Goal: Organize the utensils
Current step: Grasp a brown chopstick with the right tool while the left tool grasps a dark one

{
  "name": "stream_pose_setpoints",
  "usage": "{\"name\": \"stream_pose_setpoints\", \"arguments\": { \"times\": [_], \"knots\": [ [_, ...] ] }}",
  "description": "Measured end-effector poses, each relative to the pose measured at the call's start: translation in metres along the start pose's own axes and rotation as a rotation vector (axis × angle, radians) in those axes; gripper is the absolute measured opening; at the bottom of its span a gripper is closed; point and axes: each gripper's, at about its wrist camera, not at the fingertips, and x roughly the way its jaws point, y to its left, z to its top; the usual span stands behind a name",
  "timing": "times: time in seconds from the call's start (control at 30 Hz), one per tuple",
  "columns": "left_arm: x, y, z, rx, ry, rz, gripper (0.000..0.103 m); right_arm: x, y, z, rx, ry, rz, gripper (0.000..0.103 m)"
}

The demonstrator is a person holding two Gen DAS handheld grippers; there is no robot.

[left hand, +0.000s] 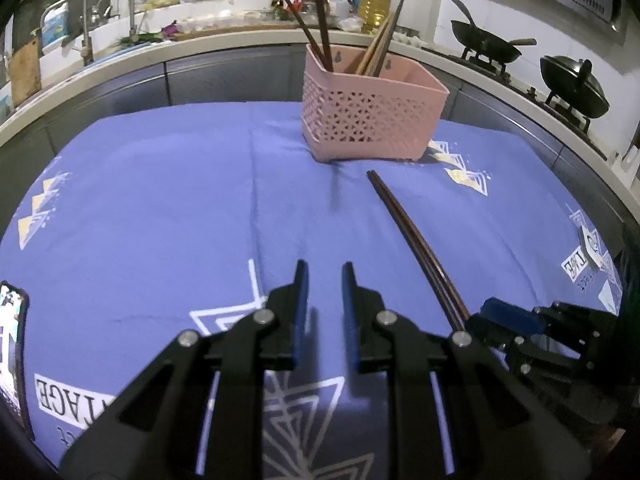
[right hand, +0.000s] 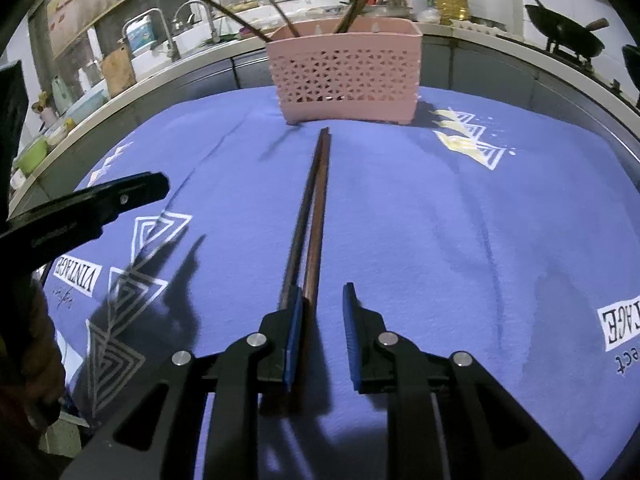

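A pair of dark brown chopsticks [right hand: 314, 216] lies on the blue cloth, pointing at the pink perforated basket [right hand: 346, 76]. My right gripper [right hand: 322, 300] is open low over their near end; one chopstick runs between the fingers against the left pad [right hand: 295, 320], the other passes under that pad. In the left wrist view the chopsticks [left hand: 416, 240] lie to the right, the basket [left hand: 372, 116] holds several upright chopsticks, and my left gripper [left hand: 325, 280] is open and empty over the cloth. The right gripper [left hand: 516, 320] shows at the lower right.
The blue printed cloth [left hand: 160, 200] covers the table. A phone [left hand: 12, 344] lies at its left edge. Behind are a counter with a sink and taps [left hand: 84, 28], oil bottles [left hand: 374, 0] and two woks [left hand: 488, 44] on a stove.
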Motion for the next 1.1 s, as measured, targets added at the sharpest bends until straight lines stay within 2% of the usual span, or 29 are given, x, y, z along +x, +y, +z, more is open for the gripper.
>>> {"name": "stream_pose_setpoints", "arguments": {
  "times": [0.2, 0.27, 0.3, 0.33, 0.5, 0.57, 0.6, 0.63, 0.9, 0.97, 1.03, 1.1],
  "knots": [
    [0.004, -0.002, -0.001, -0.009, 0.027, -0.02, 0.015, 0.003, 0.007, -0.002, -0.021, 0.016, 0.001, 0.02],
    [0.008, -0.004, -0.001, -0.013, 0.045, -0.039, 0.015, 0.003, 0.011, -0.004, -0.047, 0.002, -0.017, 0.015],
    [0.01, -0.006, 0.0, -0.015, 0.059, -0.056, 0.015, 0.003, 0.008, -0.004, -0.036, -0.002, -0.015, 0.008],
    [0.012, -0.007, 0.0, -0.016, 0.069, -0.068, 0.015, 0.003, 0.004, -0.004, -0.02, -0.005, -0.012, 0.007],
    [0.027, -0.03, 0.009, 0.012, 0.124, -0.127, 0.015, -0.002, -0.019, -0.007, 0.059, -0.022, -0.039, 0.007],
    [0.036, -0.045, 0.014, 0.036, 0.147, -0.134, 0.036, -0.005, -0.026, -0.01, 0.076, -0.027, -0.042, 0.007],
    [0.039, -0.049, 0.015, 0.04, 0.147, -0.132, 0.055, -0.007, -0.03, -0.012, 0.084, -0.03, -0.039, 0.007],
    [0.043, -0.055, 0.018, 0.044, 0.144, -0.13, 0.059, -0.008, -0.032, -0.014, 0.091, -0.032, -0.035, 0.007],
    [0.074, -0.071, 0.017, 0.082, 0.19, -0.068, 0.058, -0.011, -0.042, -0.022, 0.123, -0.059, 0.013, 0.007],
    [0.074, -0.072, 0.013, 0.102, 0.168, -0.048, 0.05, -0.012, -0.042, -0.024, 0.129, -0.064, 0.021, 0.007],
    [0.072, -0.072, 0.01, 0.13, 0.152, -0.034, 0.036, -0.013, -0.045, -0.025, 0.138, -0.068, 0.033, 0.007],
    [0.069, -0.066, 0.009, 0.121, 0.144, -0.072, 0.028, -0.013, -0.047, -0.025, 0.148, -0.07, 0.045, 0.007]
  ]
}}
